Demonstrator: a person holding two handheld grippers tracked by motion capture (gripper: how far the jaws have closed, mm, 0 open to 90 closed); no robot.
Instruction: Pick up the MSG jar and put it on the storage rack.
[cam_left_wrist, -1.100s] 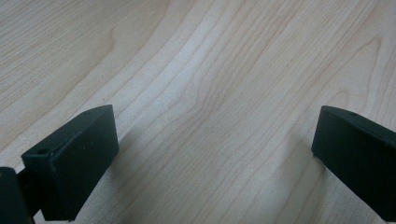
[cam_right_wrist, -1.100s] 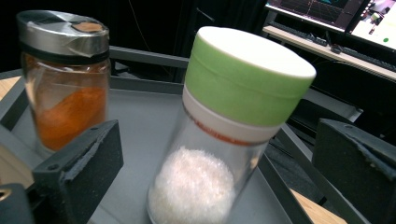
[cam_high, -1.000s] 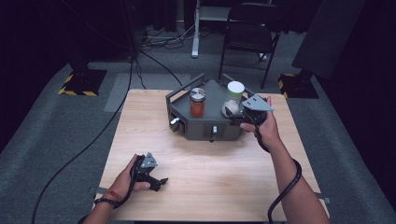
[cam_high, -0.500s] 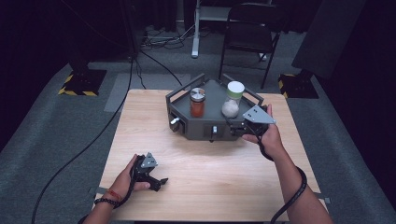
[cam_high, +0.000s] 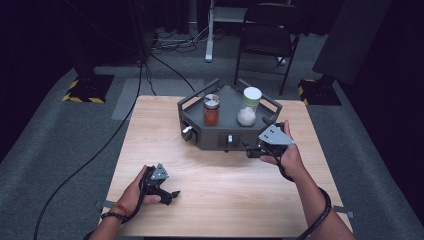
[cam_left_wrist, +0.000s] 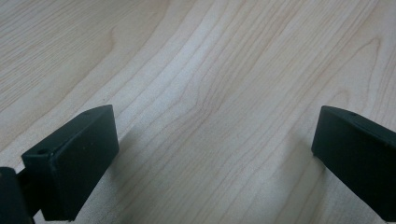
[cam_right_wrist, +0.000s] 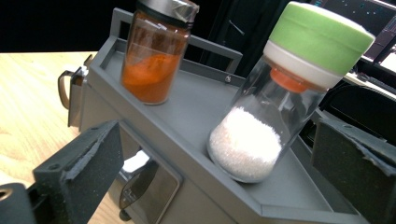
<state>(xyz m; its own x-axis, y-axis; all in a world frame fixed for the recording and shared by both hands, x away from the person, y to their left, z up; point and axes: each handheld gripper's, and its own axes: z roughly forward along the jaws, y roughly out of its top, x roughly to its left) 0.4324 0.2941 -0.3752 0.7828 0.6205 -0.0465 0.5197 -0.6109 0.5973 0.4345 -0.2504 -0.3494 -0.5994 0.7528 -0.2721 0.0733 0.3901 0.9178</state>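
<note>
A dark grey rack (cam_high: 220, 131) (cam_right_wrist: 196, 100) stands at the back middle of the wooden table (cam_high: 215, 190). On its top sit a jar of orange powder (cam_high: 211, 110) (cam_right_wrist: 156, 51) with a metal lid and a jar of white grains (cam_high: 248, 107) (cam_right_wrist: 275, 102) with a green lid. My right gripper (cam_high: 256, 150) (cam_right_wrist: 215, 163) is open in front of the rack's right side, with nothing between its jaws. Low on the table's front left, my left gripper (cam_high: 170, 194) (cam_left_wrist: 212, 144) rests open over bare wood.
A small handle (cam_high: 187, 131) (cam_right_wrist: 70, 95) sticks out of the rack's front left. A chair (cam_high: 267, 30) and stands are on the grey floor behind the table. A black cable (cam_high: 95, 155) runs along the floor at the left.
My right gripper has drawn back from the white-grain jar on the rack, toward me and down, to the rack's front right. The left gripper has not moved.
</note>
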